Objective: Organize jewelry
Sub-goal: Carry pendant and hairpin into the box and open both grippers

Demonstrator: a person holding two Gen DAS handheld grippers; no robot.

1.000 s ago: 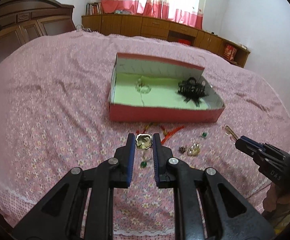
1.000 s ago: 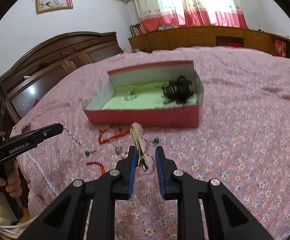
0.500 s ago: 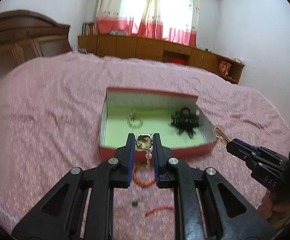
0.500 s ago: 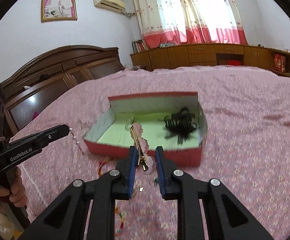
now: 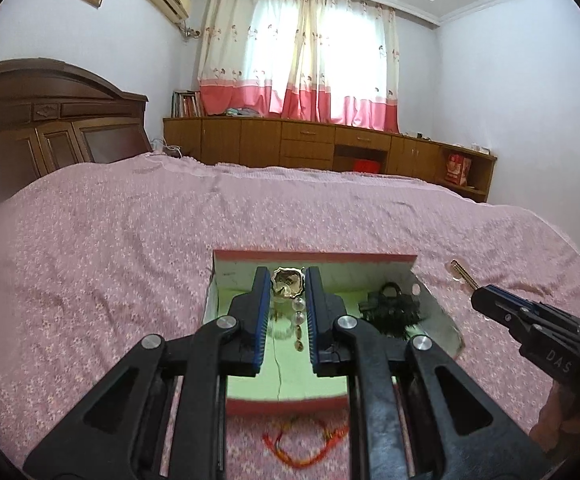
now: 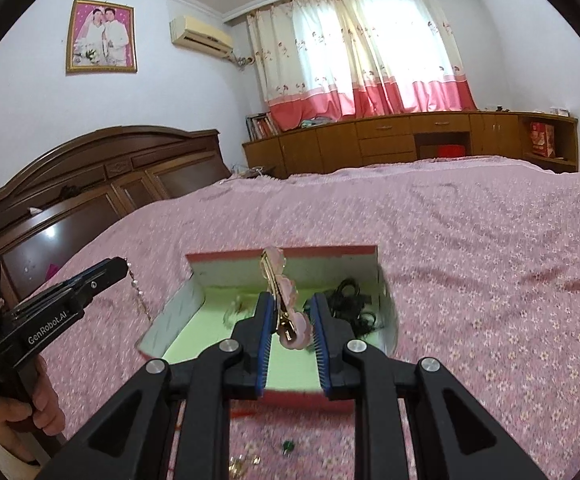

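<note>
A framed photo [image 6: 102, 36] and air conditioner [image 6: 202, 37] hang beside pink-hemmed curtains [image 6: 363, 52].

Both grippers are up off the bedspread [image 5: 110, 248] now and out over the box [image 5: 313, 257]. The left gripper [image 5: 287, 285] carries its gold brooch [image 5: 287, 282], pearls dangling, above the green floor instead of the loose bits on the bed. The right gripper [image 6: 290, 309] lifts its pink hair clip [image 6: 280, 294] over the box too.
</note>
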